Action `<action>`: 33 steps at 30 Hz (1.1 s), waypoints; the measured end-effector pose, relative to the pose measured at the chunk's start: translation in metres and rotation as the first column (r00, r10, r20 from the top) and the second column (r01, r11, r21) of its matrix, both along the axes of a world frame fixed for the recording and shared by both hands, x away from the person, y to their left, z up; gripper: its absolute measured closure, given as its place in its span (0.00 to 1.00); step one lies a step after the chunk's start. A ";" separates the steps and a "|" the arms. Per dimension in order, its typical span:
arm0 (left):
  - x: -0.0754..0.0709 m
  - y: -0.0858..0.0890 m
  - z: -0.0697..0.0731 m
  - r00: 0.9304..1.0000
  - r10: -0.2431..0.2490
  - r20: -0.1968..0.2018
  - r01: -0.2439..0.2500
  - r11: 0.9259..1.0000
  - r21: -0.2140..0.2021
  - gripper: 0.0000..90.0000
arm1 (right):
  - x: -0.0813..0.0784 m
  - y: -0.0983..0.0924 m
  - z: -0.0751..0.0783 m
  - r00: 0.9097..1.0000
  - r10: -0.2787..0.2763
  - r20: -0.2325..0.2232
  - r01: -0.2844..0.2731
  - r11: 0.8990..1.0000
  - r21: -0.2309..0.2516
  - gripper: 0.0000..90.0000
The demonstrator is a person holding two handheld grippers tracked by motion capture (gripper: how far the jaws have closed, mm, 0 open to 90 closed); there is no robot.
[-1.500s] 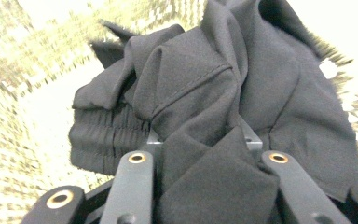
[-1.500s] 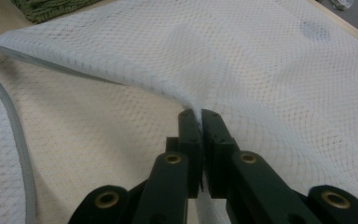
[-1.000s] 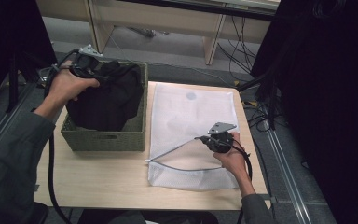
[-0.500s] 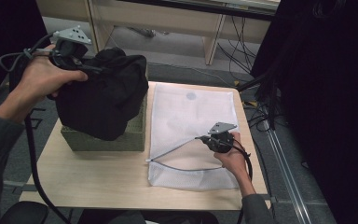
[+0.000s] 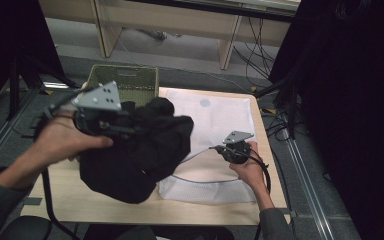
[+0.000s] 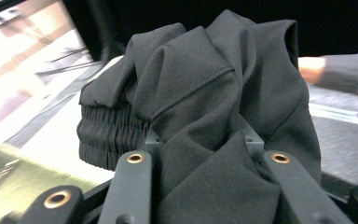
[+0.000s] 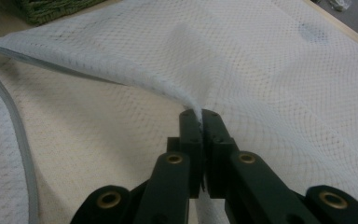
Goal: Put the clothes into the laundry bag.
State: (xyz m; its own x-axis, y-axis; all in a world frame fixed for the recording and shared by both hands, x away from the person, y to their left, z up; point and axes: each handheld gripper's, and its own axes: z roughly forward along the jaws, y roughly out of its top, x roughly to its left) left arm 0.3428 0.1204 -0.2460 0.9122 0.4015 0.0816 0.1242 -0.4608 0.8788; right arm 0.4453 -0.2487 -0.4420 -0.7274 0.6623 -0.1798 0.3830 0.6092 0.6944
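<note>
Nearest the person, the white mesh laundry bag (image 5: 215, 145) is seen lying flat on the wooden table (image 5: 80, 200), its grey zipper edge curving open at the near side; its upper layer is pinched between the closed jaws of the right gripper (image 7: 200, 116) and lifted into a small tent, so the mouth is held apart. The mesh is judged very light, limp and prone to snagging, best taken by a fold near the zipper edge, as is done here. To the left, a black garment (image 5: 140, 145) is carried above the table, just beside the bag's opening, clenched in the left gripper (image 5: 111, 126); in the left gripper view the cloth is bunched between the jaws, with an elasticated cuff (image 6: 107, 135) hanging beyond. The fabric is judged soft, bulky and floppy, light enough for one grip, though loose parts may trail. Farther off, a green woven basket (image 5: 127, 82) stands at the table's far left corner
</note>
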 end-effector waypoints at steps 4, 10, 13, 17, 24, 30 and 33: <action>-0.003 -0.032 -0.030 0.998 -0.056 -0.032 0.056 0.998 0.002 0.73 | 0.000 0.001 0.000 1.000 0.003 0.005 -0.003 1.000 0.006 0.99; 0.011 -0.076 -0.074 0.997 -0.059 -0.040 0.061 0.997 0.050 0.73 | -0.001 0.000 0.001 1.000 -0.002 0.005 0.002 1.000 0.009 0.99; 0.022 -0.093 -0.093 0.996 -0.045 -0.079 0.050 0.997 0.058 0.73 | -0.001 0.000 0.002 1.000 0.000 0.006 0.000 1.000 0.012 0.99; 0.031 -0.111 -0.119 0.996 -0.028 -0.090 0.040 0.990 0.139 0.72 | -0.002 0.000 0.005 1.000 -0.004 0.013 0.004 1.000 0.024 0.99; 0.048 -0.138 -0.161 0.992 -0.047 -0.119 0.078 0.959 0.272 0.71 | -0.005 0.002 0.017 0.999 -0.014 0.048 0.012 0.999 0.037 0.99; 0.048 -0.154 -0.178 0.988 -0.069 -0.140 0.108 0.951 0.291 0.70 | -0.005 0.004 0.020 0.997 -0.039 0.069 0.038 0.999 0.013 1.00; 0.039 -0.154 -0.166 0.983 -0.094 -0.155 0.129 0.963 0.236 0.71 | -0.003 0.001 0.021 0.993 -0.059 0.104 0.056 0.998 0.030 1.00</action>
State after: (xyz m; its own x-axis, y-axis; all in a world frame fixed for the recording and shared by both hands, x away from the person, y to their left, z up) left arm 0.3817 -0.0339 -0.4118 0.9593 0.2806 0.0317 0.1745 -0.6772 0.7148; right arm 0.4418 -0.2473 -0.4205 -0.6660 0.7083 -0.2341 0.3414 0.5684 0.7486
